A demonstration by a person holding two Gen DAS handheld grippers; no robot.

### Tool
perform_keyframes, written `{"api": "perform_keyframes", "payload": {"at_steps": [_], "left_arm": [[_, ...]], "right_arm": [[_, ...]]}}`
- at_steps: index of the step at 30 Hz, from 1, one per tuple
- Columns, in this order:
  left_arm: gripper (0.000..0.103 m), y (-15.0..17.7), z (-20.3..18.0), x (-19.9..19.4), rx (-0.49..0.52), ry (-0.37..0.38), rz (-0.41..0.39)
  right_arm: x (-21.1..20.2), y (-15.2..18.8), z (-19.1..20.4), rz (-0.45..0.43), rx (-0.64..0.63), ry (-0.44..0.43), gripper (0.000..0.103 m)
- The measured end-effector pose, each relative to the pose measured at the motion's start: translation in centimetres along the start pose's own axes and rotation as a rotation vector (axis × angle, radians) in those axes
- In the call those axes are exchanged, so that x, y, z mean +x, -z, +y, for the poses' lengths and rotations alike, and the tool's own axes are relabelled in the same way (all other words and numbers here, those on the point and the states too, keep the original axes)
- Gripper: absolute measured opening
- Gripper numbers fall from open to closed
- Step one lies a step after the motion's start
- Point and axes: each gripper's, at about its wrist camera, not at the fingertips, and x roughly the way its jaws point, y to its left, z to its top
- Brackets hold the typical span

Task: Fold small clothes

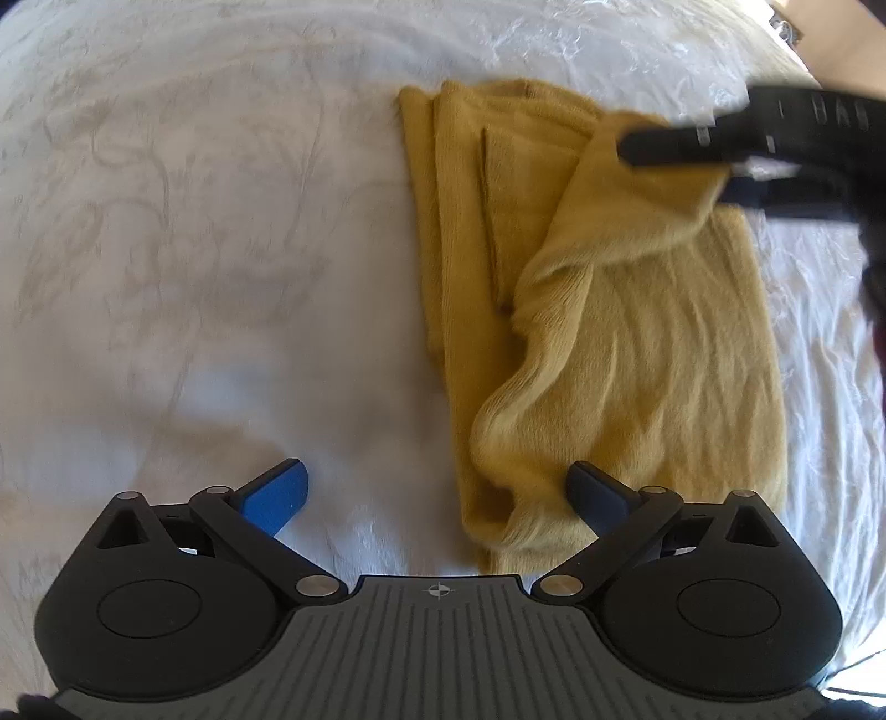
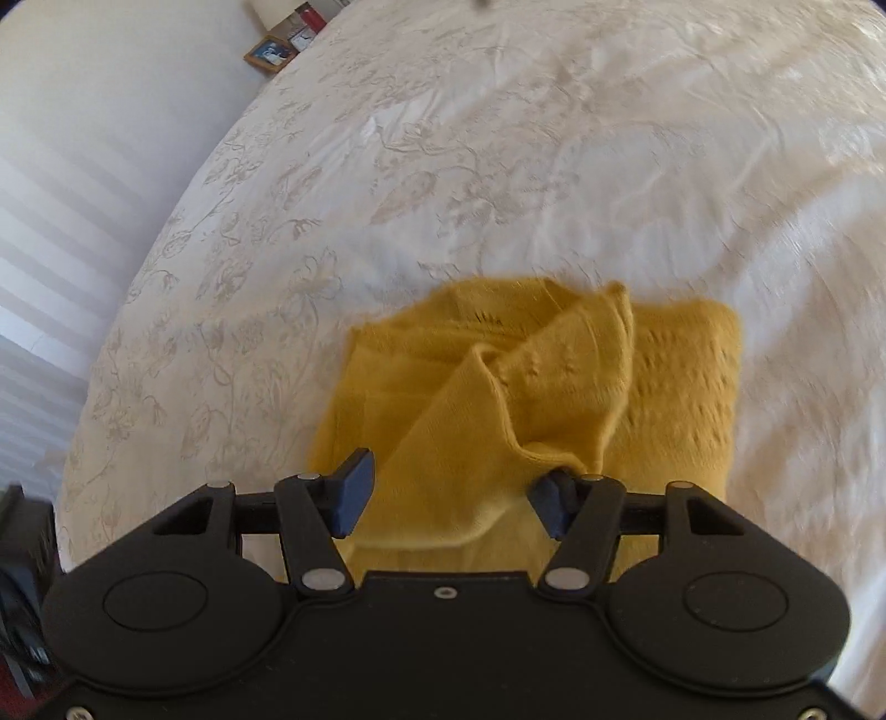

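A mustard-yellow knit garment (image 1: 637,332) lies partly folded on the white bedspread (image 1: 194,249). My left gripper (image 1: 437,498) is open at its near edge, the right pad (image 1: 592,498) touching the cloth, the left pad (image 1: 277,495) over the bedspread. My right gripper (image 1: 681,166) comes in from the upper right, a raised fold of cloth between its fingers. In the right wrist view the right gripper (image 2: 448,501) stands open, with the garment (image 2: 554,387) bunched between and past its pads.
The embroidered bedspread (image 2: 498,166) covers the whole surface. A framed picture (image 2: 269,54) and a few objects stand beyond the bed's far left edge, by a white wall.
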Motion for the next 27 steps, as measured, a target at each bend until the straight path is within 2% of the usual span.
{"api": "perform_keyframes", "payload": {"at_steps": [4, 6, 8, 11, 15, 17, 19, 23, 27], "left_arm": [[0.102, 1.3, 0.7, 0.3, -0.051, 0.016, 0.007], [0.102, 1.4, 0.8, 0.2, -0.046, 0.018, 0.012], [0.102, 1.4, 0.9, 0.1, -0.039, 0.024, 0.016], [0.102, 1.2, 1.2, -0.1, -0.034, 0.04, 0.02], [0.102, 1.4, 1.2, -0.6, -0.004, 0.061, 0.029], [0.101, 1.8, 1.2, -1.0, 0.007, 0.078, 0.031], [0.101, 2.1, 1.8, -1.7, -0.022, 0.088, 0.001], [0.101, 2.2, 3.5, -3.4, -0.138, 0.101, -0.077], [0.101, 1.8, 4.1, -4.5, -0.177, 0.081, -0.11]], "right_arm": [[0.1, -2.8, 1.6, -0.094, -0.019, -0.164, 0.065], [-0.6, -3.1, 1.9, -0.134, -0.006, -0.19, 0.065], [-1.6, -2.6, 1.7, -0.153, 0.002, -0.174, 0.065], [-3.2, -0.7, 1.2, -0.139, -0.016, -0.112, 0.065], [-5.6, 3.9, 1.1, -0.069, -0.142, 0.023, 0.065], [-6.3, 6.6, 1.9, -0.037, -0.243, 0.097, 0.065], [-6.5, 9.5, 2.8, 0.006, -0.334, 0.159, 0.065], [-5.6, 14.0, 5.0, 0.072, -0.565, 0.255, 0.055], [-4.2, 17.5, 6.6, 0.106, -0.804, 0.323, 0.048]]}}
